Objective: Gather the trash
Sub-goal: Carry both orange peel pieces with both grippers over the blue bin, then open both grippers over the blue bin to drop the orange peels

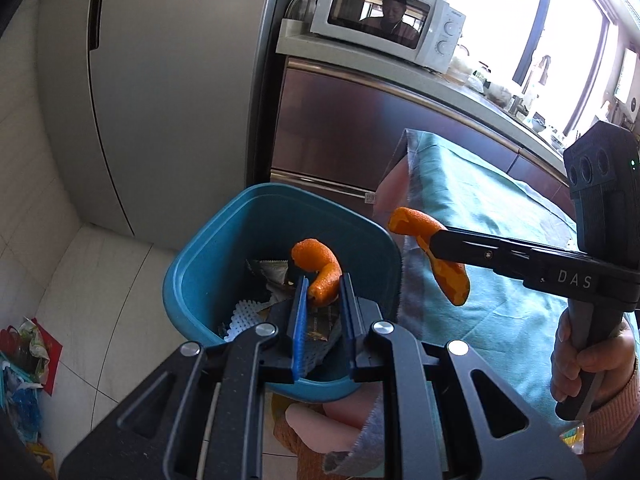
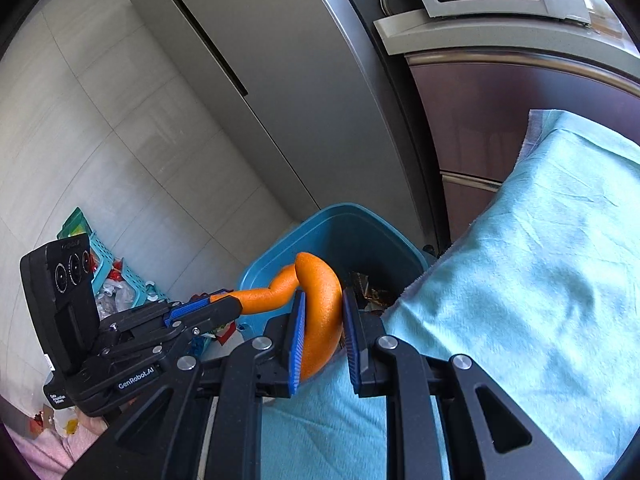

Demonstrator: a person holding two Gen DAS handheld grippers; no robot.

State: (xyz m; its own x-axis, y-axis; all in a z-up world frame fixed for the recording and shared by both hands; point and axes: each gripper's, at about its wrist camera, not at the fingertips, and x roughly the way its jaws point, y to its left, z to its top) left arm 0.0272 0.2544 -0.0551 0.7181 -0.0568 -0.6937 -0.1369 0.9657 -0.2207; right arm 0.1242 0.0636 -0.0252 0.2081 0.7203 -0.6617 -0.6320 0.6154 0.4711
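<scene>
My left gripper (image 1: 323,282) is shut on a curled piece of orange peel (image 1: 318,268) and hangs over the open teal trash bin (image 1: 208,264). Wrappers and a white foam net (image 1: 245,316) lie inside the bin. My right gripper (image 1: 434,240) comes in from the right, just past the bin's rim, shut on a second orange peel (image 1: 448,276). In the right wrist view that second peel (image 2: 320,312) sits between the blue pads of the right gripper (image 2: 322,300), with the bin (image 2: 348,224) beyond. The left gripper (image 2: 234,304) shows at the left with its peel (image 2: 268,298).
A teal cloth (image 2: 540,280) covers the table right of the bin. A grey fridge (image 1: 168,100) and brown cabinets (image 1: 340,128) stand behind, with a white microwave (image 1: 384,20) on the counter. A basket of clutter (image 2: 120,276) lies on the tiled floor at left.
</scene>
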